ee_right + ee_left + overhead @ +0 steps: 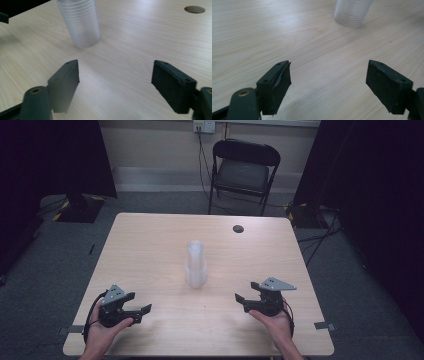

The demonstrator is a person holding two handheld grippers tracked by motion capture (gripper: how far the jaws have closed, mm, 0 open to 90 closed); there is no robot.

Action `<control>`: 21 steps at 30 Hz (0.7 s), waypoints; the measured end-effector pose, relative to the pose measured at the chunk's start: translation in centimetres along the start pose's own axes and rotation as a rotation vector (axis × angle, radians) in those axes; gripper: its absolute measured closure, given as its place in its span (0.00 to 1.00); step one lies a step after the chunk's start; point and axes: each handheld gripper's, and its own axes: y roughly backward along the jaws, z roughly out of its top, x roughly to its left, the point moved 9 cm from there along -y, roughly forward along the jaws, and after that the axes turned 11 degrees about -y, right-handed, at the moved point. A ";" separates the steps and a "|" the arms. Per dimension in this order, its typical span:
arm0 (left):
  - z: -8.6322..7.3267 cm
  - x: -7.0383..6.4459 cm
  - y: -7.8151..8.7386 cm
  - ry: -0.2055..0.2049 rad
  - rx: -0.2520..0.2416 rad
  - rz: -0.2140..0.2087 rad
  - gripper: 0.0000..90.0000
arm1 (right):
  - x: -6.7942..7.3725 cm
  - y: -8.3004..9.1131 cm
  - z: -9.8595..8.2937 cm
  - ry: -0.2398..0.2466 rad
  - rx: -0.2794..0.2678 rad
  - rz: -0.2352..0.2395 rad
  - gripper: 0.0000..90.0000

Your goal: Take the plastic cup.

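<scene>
A tall stack of clear plastic cups (196,264) stands upside down near the middle of the wooden table (150,240). My left gripper (145,310) rests near the front left edge, open and holding nothing, pointing right toward the stack (352,12). Near the front right, my right gripper (239,301) is open too, its jaws aimed left at the stack (81,23). In both gripper views the jaws stand wide apart over bare wood, a good distance short of the cups.
A round cable hole (238,228) lies at the table's far right, also visible as the hole (194,9). A black folding chair (242,170) stands behind the table. Dark curtains flank both sides; cables run on the floor.
</scene>
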 end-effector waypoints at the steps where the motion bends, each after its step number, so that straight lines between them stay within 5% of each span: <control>1: 0.0 0.0 0.0 0.000 0.002 -0.001 0.22 | 0.1 0.0 -0.1 0.001 0.003 0.011 0.32; 13: 0.6 -0.2 -0.1 0.004 -0.023 -0.010 0.26 | 1.0 -0.4 0.8 0.007 -0.001 0.082 0.38; 21: 0.7 -0.9 0.1 -0.040 -0.023 -0.013 0.25 | 2.2 -0.8 2.4 -0.005 -0.026 0.105 0.40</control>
